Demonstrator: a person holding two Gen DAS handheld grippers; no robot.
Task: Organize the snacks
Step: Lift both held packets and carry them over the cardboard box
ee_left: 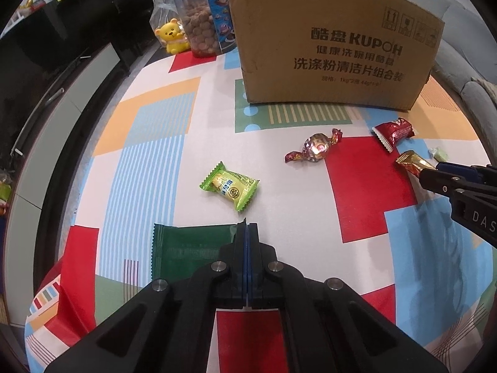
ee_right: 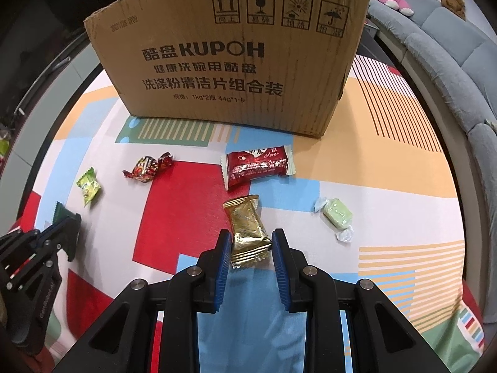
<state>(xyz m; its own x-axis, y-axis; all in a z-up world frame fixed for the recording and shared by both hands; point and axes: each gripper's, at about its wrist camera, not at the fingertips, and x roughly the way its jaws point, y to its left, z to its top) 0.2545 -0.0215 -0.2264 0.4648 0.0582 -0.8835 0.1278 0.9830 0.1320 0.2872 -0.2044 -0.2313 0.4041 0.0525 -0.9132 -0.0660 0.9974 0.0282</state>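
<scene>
Left claw point(ee_left: 247, 228) | pinching green packet point(ee_left: 192, 248) edge; right claw point(ee_right: 251, 242) | gripping gold packet point(ee_right: 248, 230)

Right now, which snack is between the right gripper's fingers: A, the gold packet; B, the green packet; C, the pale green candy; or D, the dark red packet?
A: in the right wrist view the right gripper pinches the gold packet at its lower end.

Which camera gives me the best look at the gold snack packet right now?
The right wrist view. There the gold snack packet lies centred and nearly whole, its near end between the right tool's pads, which touch its sides. The left wrist view shows only one end of it, at the right edge, with the right tool covering the rest.
</scene>
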